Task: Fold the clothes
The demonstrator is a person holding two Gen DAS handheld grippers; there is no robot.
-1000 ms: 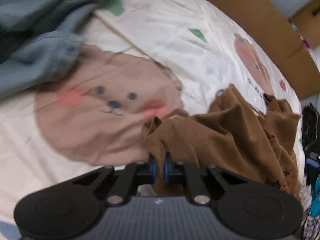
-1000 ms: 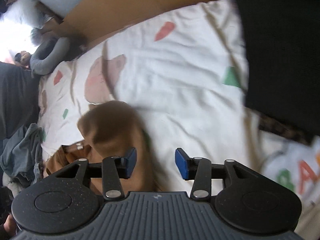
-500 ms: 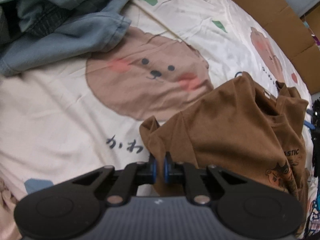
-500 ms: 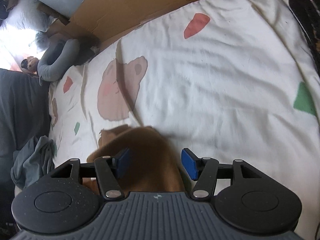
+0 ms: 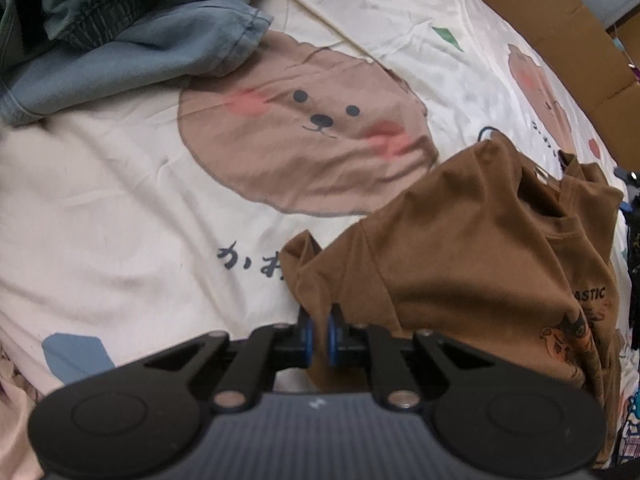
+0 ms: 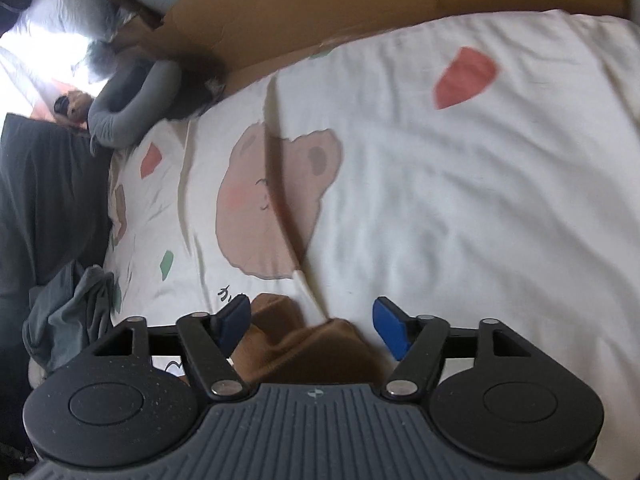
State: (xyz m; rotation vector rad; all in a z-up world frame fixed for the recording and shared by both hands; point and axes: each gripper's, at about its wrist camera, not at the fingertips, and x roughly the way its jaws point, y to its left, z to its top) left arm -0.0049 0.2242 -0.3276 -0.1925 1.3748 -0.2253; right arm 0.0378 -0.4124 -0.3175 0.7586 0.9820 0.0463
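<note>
A brown T-shirt [image 5: 472, 248] with a printed graphic lies crumpled on a cream bedsheet with bear prints [image 5: 120, 200]. My left gripper [image 5: 319, 330] is shut on a corner of the brown T-shirt at its near left edge. In the right wrist view my right gripper [image 6: 314, 326] is open, and a bunched part of the brown T-shirt [image 6: 304, 344] sits between its blue fingers [image 6: 390, 328], close to the body. I cannot tell if the pads touch the cloth.
A pile of blue-grey denim clothes [image 5: 120, 32] lies at the far left of the bed; it also shows in the right wrist view [image 6: 68, 316]. Brown cardboard [image 6: 360, 4] lines the bed's far edge. A grey neck pillow [image 6: 132, 100] and dark fabric [image 6: 44, 200] sit beyond.
My left gripper has pulled the shirt corner back toward the near side, spreading the shirt. My right gripper has drawn back and opened wider; less brown cloth shows between its fingers.
</note>
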